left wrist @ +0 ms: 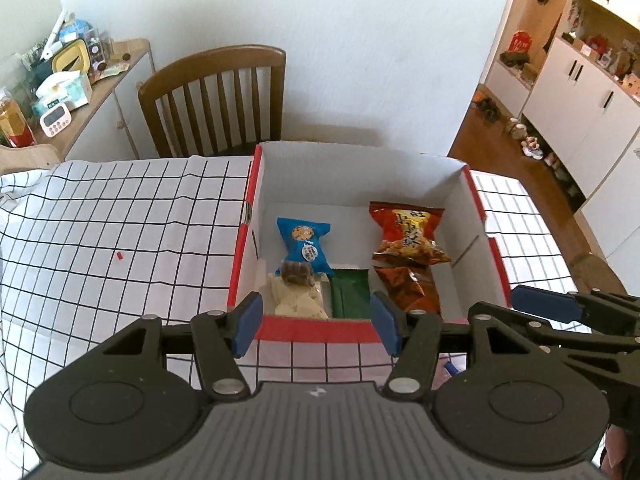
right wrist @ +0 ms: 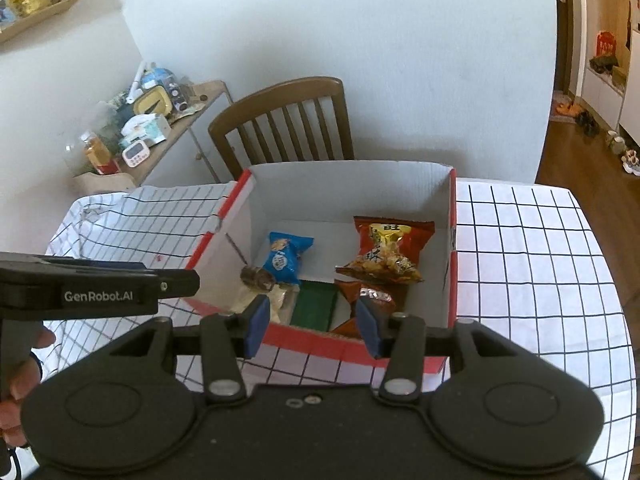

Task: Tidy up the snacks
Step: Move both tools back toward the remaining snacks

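A red-and-white cardboard box (left wrist: 244, 240) (right wrist: 450, 288) stands on the checked tablecloth. In it lie a blue cookie pack (left wrist: 305, 245) (right wrist: 285, 258), a small brown pack (left wrist: 296, 273) (right wrist: 258, 278), a pale cracker pack (left wrist: 298, 300) (right wrist: 276, 300), a green pack (left wrist: 351, 293) (right wrist: 316, 306), a red chips bag (left wrist: 408, 234) (right wrist: 386, 252) and a brown-orange bag (left wrist: 408, 286) (right wrist: 366, 300). My left gripper (left wrist: 316, 326) is open and empty, just before the box's near wall. My right gripper (right wrist: 314, 326) is open and empty, also at the near wall.
A wooden chair (left wrist: 218, 98) (right wrist: 284, 124) stands behind the table. A cluttered side shelf (left wrist: 72, 80) (right wrist: 148, 120) is at the back left. A tiny red scrap (left wrist: 119, 255) lies on the cloth left of the box. The table edge (right wrist: 600, 264) falls off right.
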